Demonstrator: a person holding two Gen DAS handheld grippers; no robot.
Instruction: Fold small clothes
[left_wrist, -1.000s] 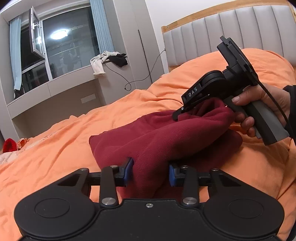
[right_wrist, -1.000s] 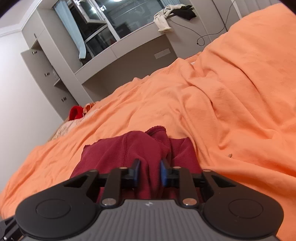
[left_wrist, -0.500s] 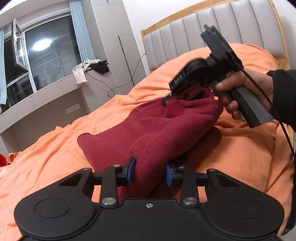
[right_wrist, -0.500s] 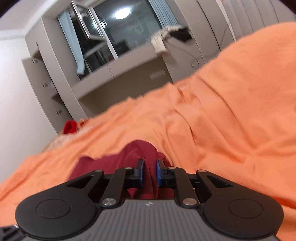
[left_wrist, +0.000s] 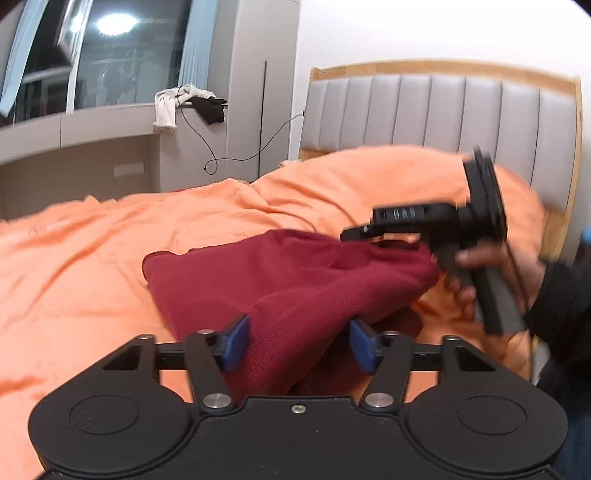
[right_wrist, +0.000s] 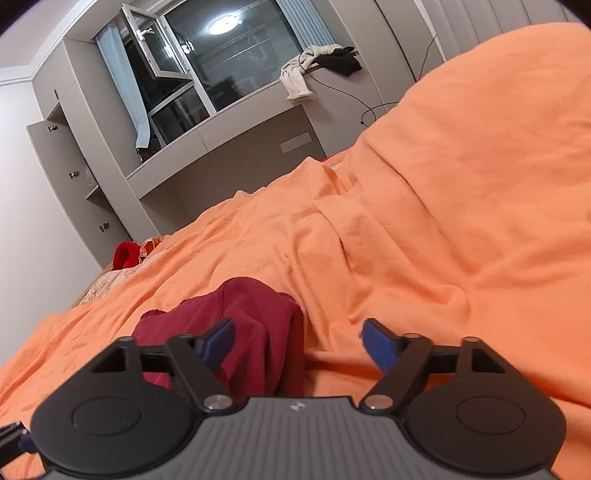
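On the orange bedsheet (left_wrist: 92, 258), the left gripper (left_wrist: 297, 343) straddles the dark red garment (left_wrist: 288, 280), fingers apart; the right gripper (right_wrist: 299, 343), marked "DAS", gapes wide.

Your room is evenly lit from overhead; the round ceiling lamp (right_wrist: 224, 25) mirrors as a bright glare spot in the dark window pane (left_wrist: 122, 55). Shadows on the orange bed cover (right_wrist: 461, 206) stay soft. Your right-hand black gripper (left_wrist: 428, 229) smears with motion blur in the left view. Fisheye bending curves the grey padded headboard (left_wrist: 443, 110), and corners go black.
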